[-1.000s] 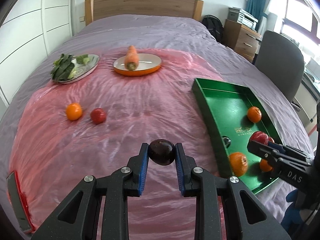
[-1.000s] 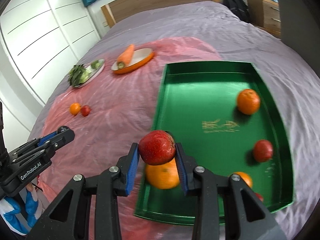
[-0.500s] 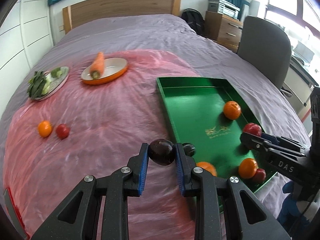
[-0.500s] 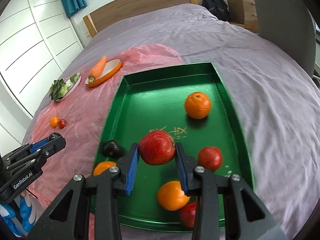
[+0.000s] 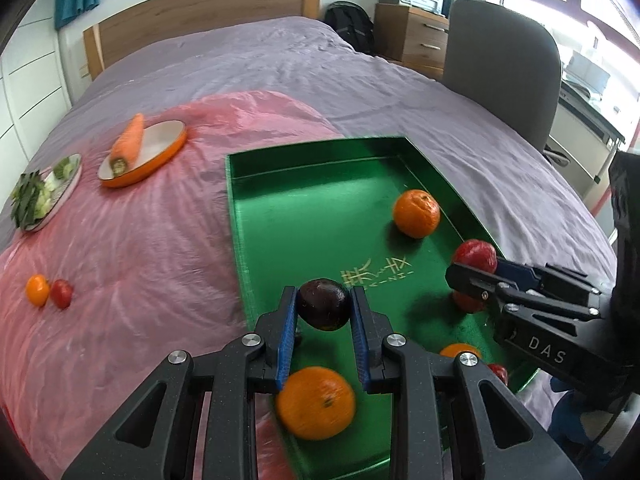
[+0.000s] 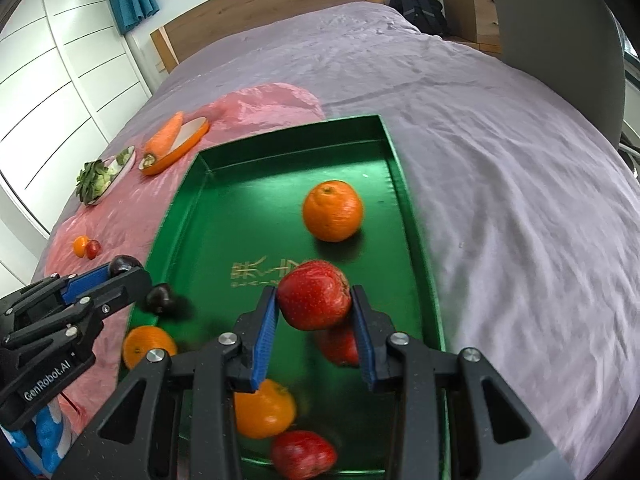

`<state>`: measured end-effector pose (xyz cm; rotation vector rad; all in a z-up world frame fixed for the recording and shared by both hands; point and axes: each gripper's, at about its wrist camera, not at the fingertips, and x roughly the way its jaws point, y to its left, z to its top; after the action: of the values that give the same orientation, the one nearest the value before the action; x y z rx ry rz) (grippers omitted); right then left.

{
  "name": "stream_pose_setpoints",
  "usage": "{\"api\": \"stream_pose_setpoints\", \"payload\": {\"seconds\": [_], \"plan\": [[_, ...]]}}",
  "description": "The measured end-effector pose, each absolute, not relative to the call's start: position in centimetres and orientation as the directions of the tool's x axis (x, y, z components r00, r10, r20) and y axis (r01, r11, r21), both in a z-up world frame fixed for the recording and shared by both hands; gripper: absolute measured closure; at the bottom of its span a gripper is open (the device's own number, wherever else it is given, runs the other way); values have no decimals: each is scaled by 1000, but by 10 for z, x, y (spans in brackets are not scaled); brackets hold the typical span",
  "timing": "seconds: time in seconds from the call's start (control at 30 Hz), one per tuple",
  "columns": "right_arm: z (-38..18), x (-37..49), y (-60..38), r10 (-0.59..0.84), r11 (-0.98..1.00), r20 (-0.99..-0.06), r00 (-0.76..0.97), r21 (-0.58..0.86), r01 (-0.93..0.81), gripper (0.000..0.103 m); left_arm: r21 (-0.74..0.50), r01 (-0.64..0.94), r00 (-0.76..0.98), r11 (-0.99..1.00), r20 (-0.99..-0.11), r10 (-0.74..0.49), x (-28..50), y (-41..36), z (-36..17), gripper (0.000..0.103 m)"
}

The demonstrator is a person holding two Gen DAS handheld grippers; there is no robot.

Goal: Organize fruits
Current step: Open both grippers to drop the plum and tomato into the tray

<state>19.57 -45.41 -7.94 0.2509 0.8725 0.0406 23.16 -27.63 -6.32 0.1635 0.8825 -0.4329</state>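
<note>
left gripper (image 5: 323,312) grips a dark fruit (image 5: 324,303), right gripper (image 6: 314,308) grips a red apple (image 6: 314,295) over the part-filled green tray (image 5: 320,160); two small fruits (image 5: 49,290) remain outside.

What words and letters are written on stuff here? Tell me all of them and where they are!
"DAS": white letters on the side of the right gripper, seen from the left wrist camera.
"GenRobot.AI": white letters on the side of the left gripper, seen from the right wrist camera.
Gold characters printed on the floor of the green tray: too stylised and blurred to read.
Books on the shelf by the curtain: too small to read.
</note>
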Motion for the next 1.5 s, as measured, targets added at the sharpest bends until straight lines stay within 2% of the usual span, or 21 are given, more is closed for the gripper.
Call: {"api": "stream_pose_setpoints", "payload": {"seconds": [0.53, 1.07, 1.27, 1.33, 1.5], "plan": [[-96, 217, -451, 154, 977, -765, 625, 212, 19, 40, -16, 463, 506, 886, -816, -279, 238, -305, -99, 81], [-102, 221, -448, 111, 988, -791, 602, 155, 22, 39, -25, 461, 480, 887, -834, -273, 243, -309, -103, 80], [-101, 219, -451, 101, 988, -797, 595, 153, 37, 23, -23, 459, 478, 888, -836, -268, 242, -309, -102, 79], [-100, 218, -453, 94, 987, -798, 595, 152, 47, 13, -14, 459, 486, 888, -833, -264, 241, -308, -100, 75], [-96, 214, -457, 88, 985, -797, 597, 158, 66, 6, -23, 454, 492, 891, -827, -272, 237, -303, -93, 66]]}}
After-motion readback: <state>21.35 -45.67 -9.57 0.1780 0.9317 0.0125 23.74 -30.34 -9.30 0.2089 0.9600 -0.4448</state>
